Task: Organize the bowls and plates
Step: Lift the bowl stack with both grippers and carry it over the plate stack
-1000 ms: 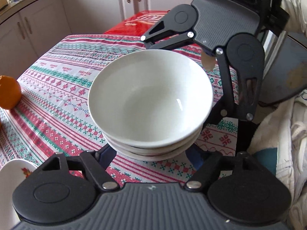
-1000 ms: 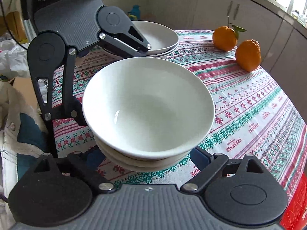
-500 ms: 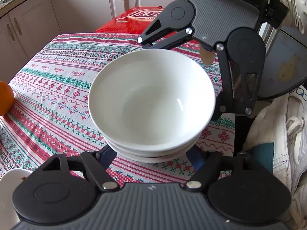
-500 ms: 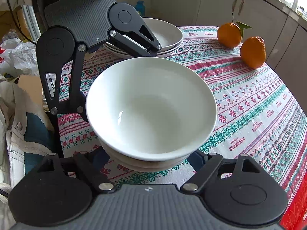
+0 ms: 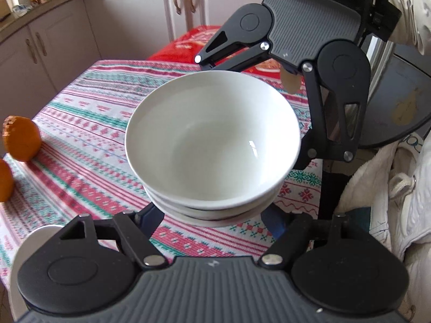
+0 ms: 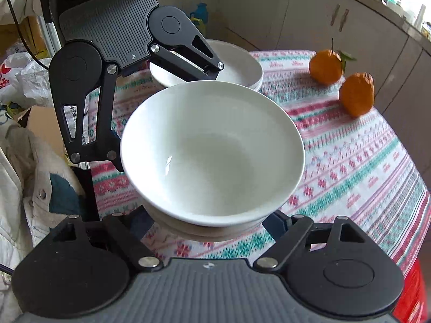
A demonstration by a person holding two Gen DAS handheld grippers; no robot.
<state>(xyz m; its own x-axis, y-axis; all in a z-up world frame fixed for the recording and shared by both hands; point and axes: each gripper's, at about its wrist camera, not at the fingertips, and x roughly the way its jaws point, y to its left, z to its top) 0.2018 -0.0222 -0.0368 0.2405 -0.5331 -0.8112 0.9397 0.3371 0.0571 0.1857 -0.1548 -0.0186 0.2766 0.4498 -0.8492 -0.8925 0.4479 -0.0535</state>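
1. Broadly, the table (image 6: 363, 167), under its striped patterned cloth, lies below and ahead of both grippers, and the stack of white bowls (image 5: 212, 145) sits between them, straight ahead of each one's fingers.
2. Beyond the stack as seen from the right gripper (image 6: 212, 223), a second pile of white dishes (image 6: 237, 64) rests on the far part of the table, partly hidden behind the left gripper's linkage; I judge it the likely place for the carried stack, so the coming move turns on the stack travelling away from the right gripper toward that pile.
3. Being round, the stack has no long axis; the two grippers face each other across it, each about equally near, so neither hand has the better reach.
4. On its near side, the left gripper (image 5: 215, 215) has its blue fingers (image 5: 150, 216) spread roughly halfway, one at each flank of the lowest bowl's base, and they appear to bear on it.
5. Opposite, the right gripper's blue fingers (image 6: 277, 227) stand likewise at either flank of the base, about half apart, seemingly cradling the stack from its side.
6. Whether the stack's foot is clear of the cloth cannot be told for sure from either view.
7. Off to the right gripper's right, well apart from the stack, two oranges (image 6: 355, 94) sit on the cloth.
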